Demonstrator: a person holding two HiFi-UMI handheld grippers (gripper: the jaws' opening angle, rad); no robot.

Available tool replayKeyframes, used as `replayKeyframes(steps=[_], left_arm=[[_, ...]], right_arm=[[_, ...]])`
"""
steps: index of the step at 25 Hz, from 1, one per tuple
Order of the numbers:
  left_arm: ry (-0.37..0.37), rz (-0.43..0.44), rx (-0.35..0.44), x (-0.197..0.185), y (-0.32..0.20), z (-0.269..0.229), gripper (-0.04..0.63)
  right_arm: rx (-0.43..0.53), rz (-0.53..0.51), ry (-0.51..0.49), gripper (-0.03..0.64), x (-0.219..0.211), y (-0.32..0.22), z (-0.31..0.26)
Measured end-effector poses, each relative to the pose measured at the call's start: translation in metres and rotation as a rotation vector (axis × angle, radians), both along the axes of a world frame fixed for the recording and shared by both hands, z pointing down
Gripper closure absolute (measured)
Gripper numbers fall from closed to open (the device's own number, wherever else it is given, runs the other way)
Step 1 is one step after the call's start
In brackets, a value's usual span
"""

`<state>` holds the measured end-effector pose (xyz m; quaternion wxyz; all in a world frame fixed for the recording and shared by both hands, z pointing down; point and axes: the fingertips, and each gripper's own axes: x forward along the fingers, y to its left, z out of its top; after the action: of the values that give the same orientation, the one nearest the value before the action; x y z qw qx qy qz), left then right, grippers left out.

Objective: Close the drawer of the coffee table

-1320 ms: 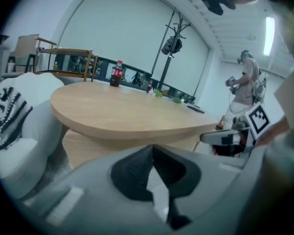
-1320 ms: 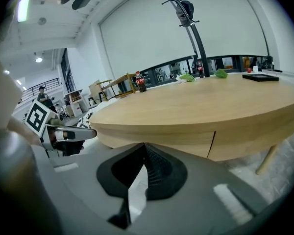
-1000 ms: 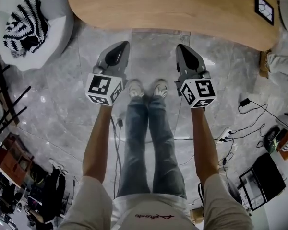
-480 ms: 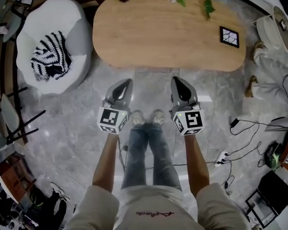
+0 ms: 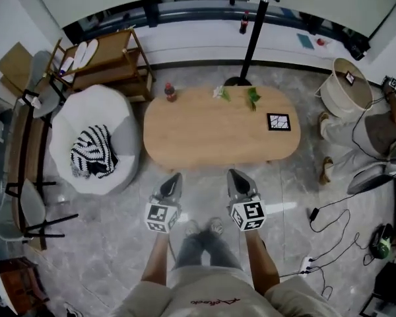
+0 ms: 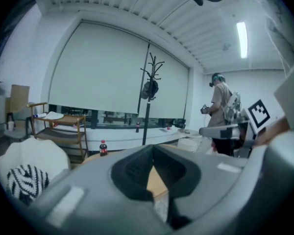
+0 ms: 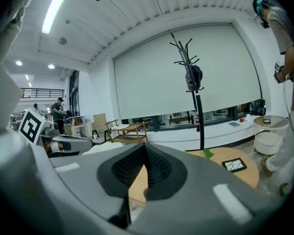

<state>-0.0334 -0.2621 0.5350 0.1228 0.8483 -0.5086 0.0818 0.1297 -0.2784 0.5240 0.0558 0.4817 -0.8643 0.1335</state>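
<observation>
The oval wooden coffee table [image 5: 211,137] stands in the middle of the head view; no drawer shows along its near edge. My left gripper [image 5: 174,179] and right gripper [image 5: 236,175] are held side by side just short of that edge, above the marble floor, touching nothing. Both are shut and empty, the jaws meeting at the tip. In the left gripper view the left gripper [image 6: 153,148] points over the table [image 6: 156,180]. In the right gripper view the right gripper [image 7: 144,148] faces the table [image 7: 220,173] too.
A cola bottle [image 5: 170,92], green sprigs [image 5: 252,98] and a marker card [image 5: 278,121] lie on the tabletop. A white beanbag [image 5: 112,127] with a striped cloth sits left. A coat stand [image 5: 251,32], wooden shelf [image 5: 105,61], round basket [image 5: 346,88] and floor cables [image 5: 330,243] surround.
The head view has lifted and pulled back, so the whole table and room now show. Both grippers stay shut, side by side, small before the table's near edge.
</observation>
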Motion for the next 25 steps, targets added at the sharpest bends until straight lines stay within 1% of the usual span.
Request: replayKeyframes(steps=[4, 7, 10, 16, 19, 25], left_arm=[[0.000, -0.001, 0.037, 0.002, 0.001, -0.053, 0.597], [-0.001, 0.007, 0.060, 0.011, 0.012, -0.087, 0.597], [-0.003, 0.011, 0.082, 0.015, 0.023, -0.116, 0.597], [-0.016, 0.004, 0.137, 0.006, 0.027, -0.170, 0.597], [-0.026, -0.002, 0.150, 0.001, 0.029, -0.186, 0.597], [-0.029, -0.006, 0.161, -0.002, 0.024, -0.196, 0.597]], right_arm=[[0.038, 0.017, -0.002, 0.611, 0.012, 0.005, -0.055], [0.046, 0.023, -0.001, 0.611, 0.020, 0.019, -0.088], [0.068, 0.024, -0.004, 0.612, 0.023, 0.032, -0.115], [0.112, 0.004, 0.007, 0.611, 0.019, 0.045, -0.158], [0.122, -0.001, 0.008, 0.611, 0.019, 0.047, -0.173], [0.157, 0.012, -0.005, 0.611, 0.019, 0.040, -0.194]])
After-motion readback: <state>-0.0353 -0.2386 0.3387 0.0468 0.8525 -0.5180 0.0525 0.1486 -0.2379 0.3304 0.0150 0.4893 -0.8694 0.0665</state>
